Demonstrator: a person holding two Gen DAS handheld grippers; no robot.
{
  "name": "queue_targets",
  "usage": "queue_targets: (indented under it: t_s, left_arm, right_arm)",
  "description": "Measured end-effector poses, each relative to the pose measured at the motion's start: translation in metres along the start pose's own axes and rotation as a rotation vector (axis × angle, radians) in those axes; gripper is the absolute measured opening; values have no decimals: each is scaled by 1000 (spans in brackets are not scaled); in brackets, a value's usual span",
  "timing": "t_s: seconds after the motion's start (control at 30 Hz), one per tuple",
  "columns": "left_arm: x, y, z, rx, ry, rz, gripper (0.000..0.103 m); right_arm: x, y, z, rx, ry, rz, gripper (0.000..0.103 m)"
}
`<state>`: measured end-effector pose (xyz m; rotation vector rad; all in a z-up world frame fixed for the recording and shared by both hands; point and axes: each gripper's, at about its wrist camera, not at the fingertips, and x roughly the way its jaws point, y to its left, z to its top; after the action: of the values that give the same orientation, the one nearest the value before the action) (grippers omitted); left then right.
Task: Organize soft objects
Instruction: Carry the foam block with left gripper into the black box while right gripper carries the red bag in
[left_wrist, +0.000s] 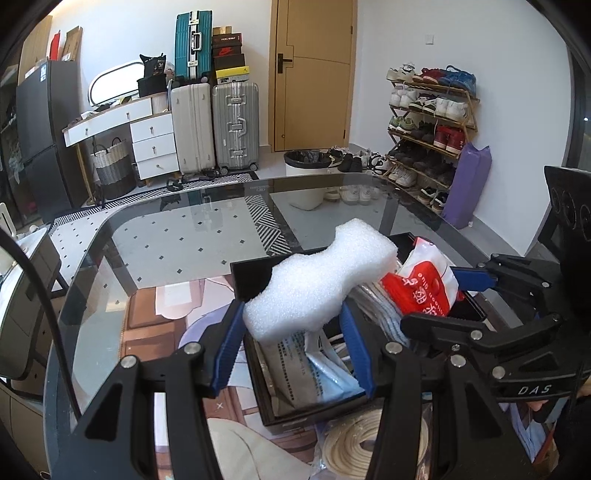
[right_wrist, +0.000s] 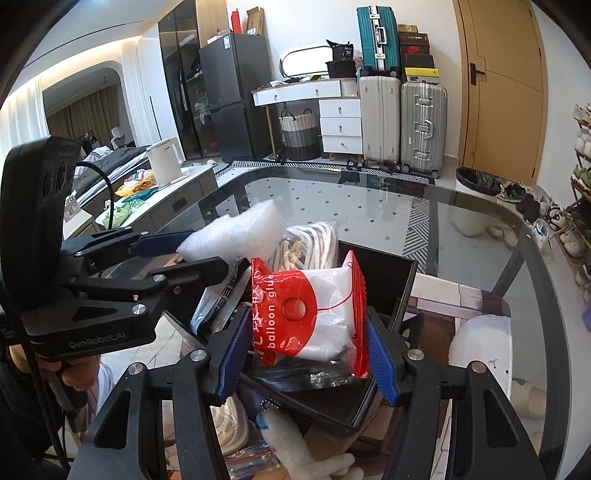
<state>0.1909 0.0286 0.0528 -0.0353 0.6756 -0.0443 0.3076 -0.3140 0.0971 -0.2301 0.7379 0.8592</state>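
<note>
Over black box (left_wrist: 255, 273) | left gripper (left_wrist: 291, 332) pinches foam block (left_wrist: 317, 280) | right gripper (right_wrist: 308, 343) apparently grips balloon-glue packet (right_wrist: 314, 314)

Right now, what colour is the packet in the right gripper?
Red and white packet, clearest in the right wrist view, held in the right gripper.

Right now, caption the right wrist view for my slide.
Right gripper holds balloon glue packet over black box.

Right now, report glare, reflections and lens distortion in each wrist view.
Left wrist view: the glass table mirrors the suitcases and door, straight edges bow outward, and dark vignette fills the corners. Right wrist view: a bright ceiling light strip washes out the upper left, and the balloon glue packet stays sharp.
</note>
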Motion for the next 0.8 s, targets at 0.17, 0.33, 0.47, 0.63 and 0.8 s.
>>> queue_targets:
  t_s: [0.17,0.33,0.47,0.63,0.8]
  left_arm:
    - [4,-2,2,16,-4,8,52]
    - [11,-5,0,28,16,-7,52]
    - [14,-10,-3,43,26,-8,52]
    - [13,-13,-3,61,31,-5,51]
    - [8,-11,-2,41,31,-22,52]
  right_arm:
    - [6,-1,4,-15,15,-6,60]
    - [13,3,7,-55,39,-16,60]
    - [15,6,5,-82,51,-25,60]
    - [13,6,1,-80,39,-11,63]
    - [7,6,-2,-86,14,-28,68]
